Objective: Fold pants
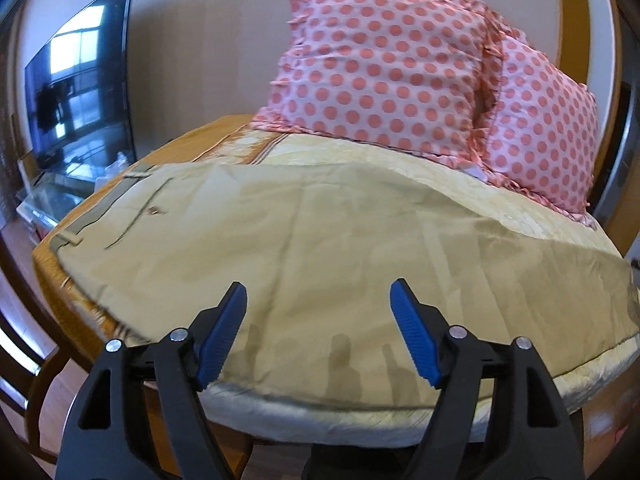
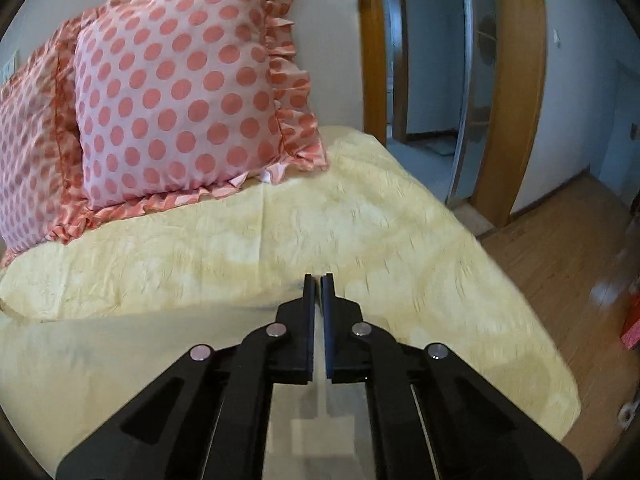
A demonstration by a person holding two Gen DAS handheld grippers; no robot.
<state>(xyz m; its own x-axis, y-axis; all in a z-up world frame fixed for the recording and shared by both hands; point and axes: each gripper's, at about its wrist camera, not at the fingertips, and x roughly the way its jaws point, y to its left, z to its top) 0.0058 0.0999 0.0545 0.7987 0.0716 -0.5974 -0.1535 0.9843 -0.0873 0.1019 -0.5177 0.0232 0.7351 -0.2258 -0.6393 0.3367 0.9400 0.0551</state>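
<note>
Khaki pants (image 1: 320, 248) lie spread flat across the yellow bedspread, waistband and belt loops (image 1: 96, 212) at the left, legs running right. My left gripper (image 1: 318, 300) is open, blue pads wide apart, just above the pants' near edge and holding nothing. In the right wrist view, my right gripper (image 2: 319, 280) has its jaws almost together with a thin gap. Pale khaki cloth (image 2: 120, 360) lies under and left of it; whether cloth is pinched between the jaws is hidden.
Two pink polka-dot pillows (image 1: 392, 68) (image 2: 180, 88) lean on the wall at the bed's far side. A TV (image 1: 80, 92) stands left on a low stand. A wooden doorway (image 2: 512, 100) and wood floor (image 2: 568, 256) lie right of the bed.
</note>
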